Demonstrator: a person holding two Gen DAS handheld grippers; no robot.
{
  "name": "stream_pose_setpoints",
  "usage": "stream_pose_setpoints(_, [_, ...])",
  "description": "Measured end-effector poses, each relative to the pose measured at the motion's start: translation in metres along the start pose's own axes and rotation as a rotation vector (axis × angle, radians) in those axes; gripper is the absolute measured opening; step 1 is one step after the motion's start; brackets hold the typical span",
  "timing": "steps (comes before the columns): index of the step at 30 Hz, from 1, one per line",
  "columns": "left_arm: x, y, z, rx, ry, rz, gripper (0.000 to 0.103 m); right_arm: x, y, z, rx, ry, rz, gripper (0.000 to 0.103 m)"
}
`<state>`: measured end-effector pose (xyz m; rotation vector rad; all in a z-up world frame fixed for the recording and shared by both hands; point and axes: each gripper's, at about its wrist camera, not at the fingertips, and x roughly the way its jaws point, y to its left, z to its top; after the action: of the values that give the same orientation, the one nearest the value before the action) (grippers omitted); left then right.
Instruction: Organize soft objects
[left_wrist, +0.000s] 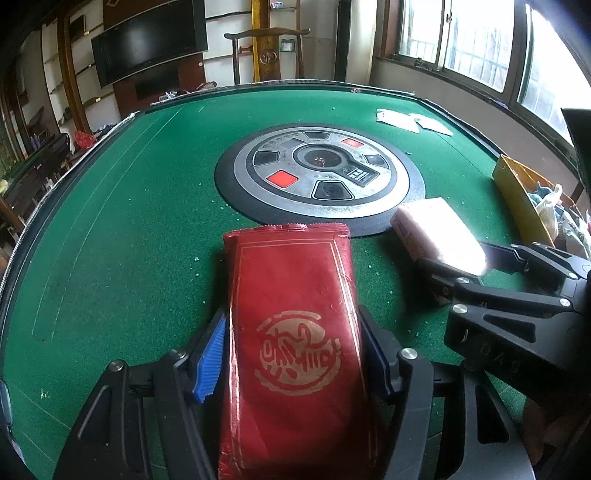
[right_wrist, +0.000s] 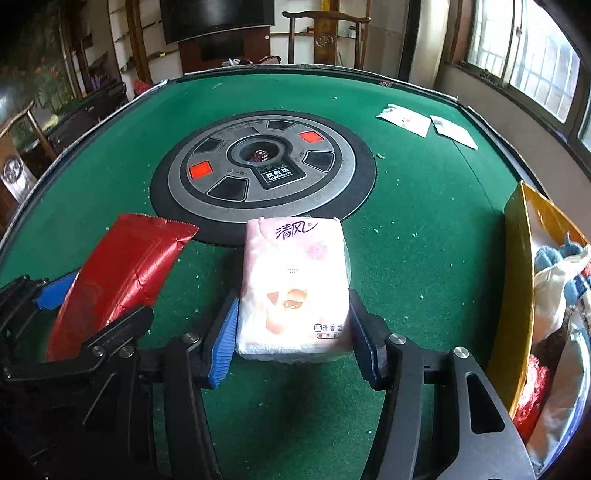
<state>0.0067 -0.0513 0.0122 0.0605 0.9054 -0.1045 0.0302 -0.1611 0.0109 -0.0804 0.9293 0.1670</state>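
Two soft packs are in hand, one per gripper. The left gripper (left_wrist: 295, 354) has its jaws pinching a red tissue pack (left_wrist: 291, 332) by its long sides; the wrapper is glossy and crinkled, oblong, with thin gold border lines, a round gold seal printed on its face and a serrated seal along its far end. The right gripper (right_wrist: 293, 339) has its jaws about half spread and pressed against both sides of a pink tissue pack (right_wrist: 295, 284), a soft rectangular block in clear film with pale floral print and purple lettering near its far end. Both packs sit toward the near edge of the counter (left_wrist: 110, 221), side by side, the red one to the left of the pink one, each pointing toward the counter's middle. Each gripper's ribbed blue pads (right_wrist: 221, 339) bear on the wrapper.

The counter is covered in green felt dotted with small pale crumbs. At its centre lies one round control panel (right_wrist: 266, 166), grey metal in a black ring, with two red buttons. Two flat white packets (right_wrist: 406, 120) lie near the far right corner. At the right edge stands one yellow cardboard box (right_wrist: 517, 277) holding mixed cloth and plush items.
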Motion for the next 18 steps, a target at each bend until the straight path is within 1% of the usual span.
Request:
stream_pose_setpoints(8, [0.0001, -0.0001, -0.0003, -0.001, 0.000, -0.003, 0.065, -0.0006, -0.0005, -0.0004, 0.013, -0.007, -0.004, 0.056])
stream_pose_setpoints(10, [0.0004, -0.0001, -0.0002, 0.001, 0.000, -0.001, 0.065, -0.0006, -0.0003, -0.0006, 0.015, -0.007, -0.007, 0.057])
stream_pose_setpoints(12, [0.0004, -0.0004, -0.0002, 0.000, 0.000, -0.002, 0.065, -0.0003, -0.0001, -0.0003, 0.015, -0.005, -0.011, 0.067])
stream_pose_setpoints(15, [0.0005, 0.0002, 0.0000, 0.001, 0.001, -0.001, 0.065, 0.0006, -0.0029, -0.0001, 0.032, 0.009, -0.031, 0.068])
stream_pose_setpoints(18, [0.0005, 0.0003, 0.0000, 0.001, 0.001, -0.001, 0.066, 0.0008, -0.0042, -0.0006, 0.039, 0.004, -0.031, 0.070])
